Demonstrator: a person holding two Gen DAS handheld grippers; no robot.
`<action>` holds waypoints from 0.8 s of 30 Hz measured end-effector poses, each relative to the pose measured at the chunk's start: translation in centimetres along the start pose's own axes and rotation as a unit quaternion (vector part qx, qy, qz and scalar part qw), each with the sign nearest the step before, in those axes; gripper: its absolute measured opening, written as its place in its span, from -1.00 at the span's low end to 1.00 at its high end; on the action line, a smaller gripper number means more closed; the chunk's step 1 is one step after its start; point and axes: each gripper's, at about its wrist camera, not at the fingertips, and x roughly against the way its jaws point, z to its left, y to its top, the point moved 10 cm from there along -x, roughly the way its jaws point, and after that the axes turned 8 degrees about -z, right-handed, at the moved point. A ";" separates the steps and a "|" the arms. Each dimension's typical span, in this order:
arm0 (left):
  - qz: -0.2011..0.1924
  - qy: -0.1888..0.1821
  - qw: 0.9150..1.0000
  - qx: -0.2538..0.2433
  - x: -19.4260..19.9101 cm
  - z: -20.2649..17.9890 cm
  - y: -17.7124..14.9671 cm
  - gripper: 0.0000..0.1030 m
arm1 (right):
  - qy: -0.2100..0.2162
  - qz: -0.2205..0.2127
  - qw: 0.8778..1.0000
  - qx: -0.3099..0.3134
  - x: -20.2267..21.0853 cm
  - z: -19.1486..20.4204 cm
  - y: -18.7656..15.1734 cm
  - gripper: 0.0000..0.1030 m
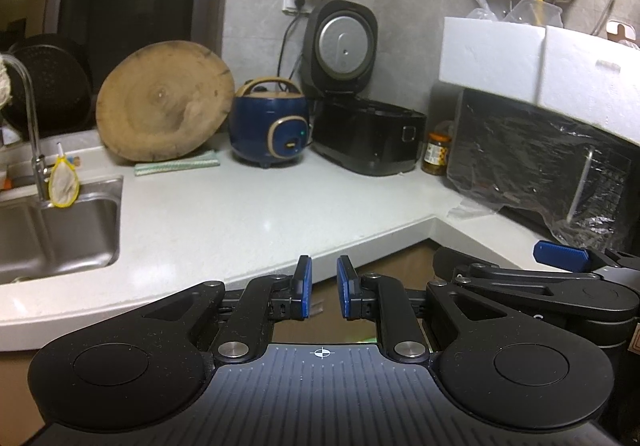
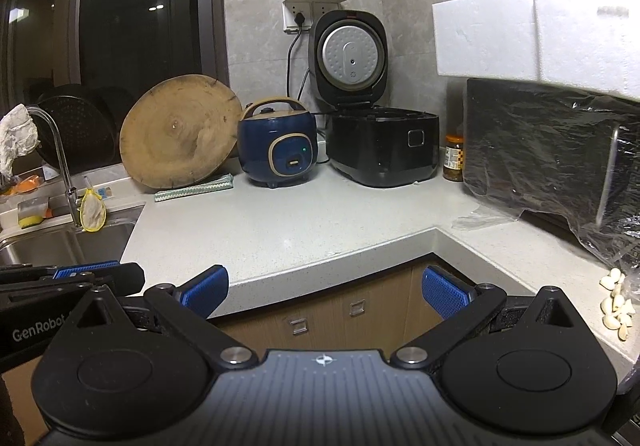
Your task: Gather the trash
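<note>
Currently: left gripper (image 1: 323,292) fingers nearly closed, empty | right gripper (image 2: 325,290) fingers wide, empty | two rice cookers (image 2: 278,142)

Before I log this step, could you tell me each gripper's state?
Left gripper: jaws nearly closed, a narrow gap, holding nothing.
Right gripper: jaws wide open, empty.

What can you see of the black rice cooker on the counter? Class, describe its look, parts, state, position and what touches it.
The black rice cooker is a glossy, boxy appliance with rounded corners, standing upright on the pale speckled counter near the wall corner. Its lid is open, swung up and back, showing a round silver inner plate. A small square panel marks its front. The blue rice cooker stands beside it on the left, a jar on its right; contact cannot be told.
</note>
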 end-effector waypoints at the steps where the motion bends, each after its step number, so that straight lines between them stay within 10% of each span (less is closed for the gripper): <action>1: 0.000 0.001 1.000 0.000 0.0 0.0 0.0 -0.66 | -0.001 0.000 1.000 0.000 0.0 0.0 0.0 1.00; 24: 0.008 -0.005 1.000 0.001 -0.2 -0.4 -0.4 -0.66 | -0.007 0.006 1.000 -0.004 -0.2 -0.6 -0.6 1.00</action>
